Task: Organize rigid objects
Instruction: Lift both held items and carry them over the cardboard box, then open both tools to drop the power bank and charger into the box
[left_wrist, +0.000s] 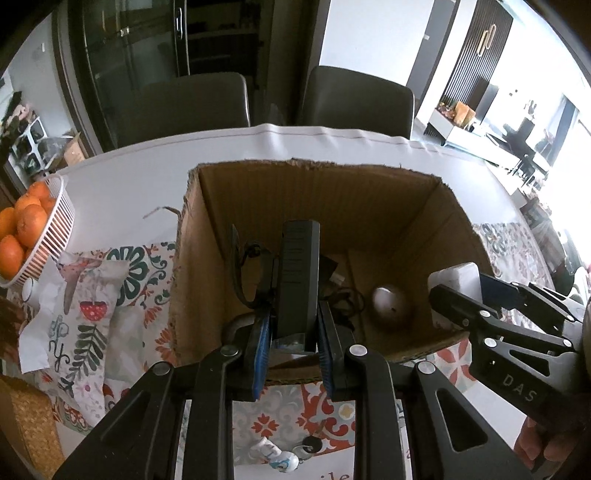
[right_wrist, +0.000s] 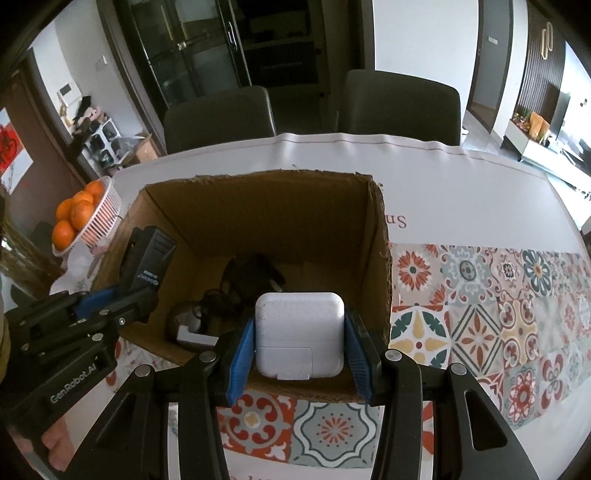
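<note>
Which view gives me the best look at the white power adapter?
The right wrist view: the white power adapter sits centred and whole in the right claw, above the cardboard box. The left wrist view shows only its corner at the right.

The lower end of the black device (left_wrist: 297, 280) is covered by the left gripper (left_wrist: 291, 354); its printed text is too small to read; the tangle of dark cables (right_wrist: 251, 277) on the floor of the cardboard box (right_wrist: 266, 206) cannot be separated into single items; the base of the white adapter (right_wrist: 300, 334) sits behind the box's near wall; the bowl of oranges (left_wrist: 26, 229) is cut off at the left edge; only fingertips of the hand (left_wrist: 546, 443) holding the right gripper (right_wrist: 300, 354) show.
</note>
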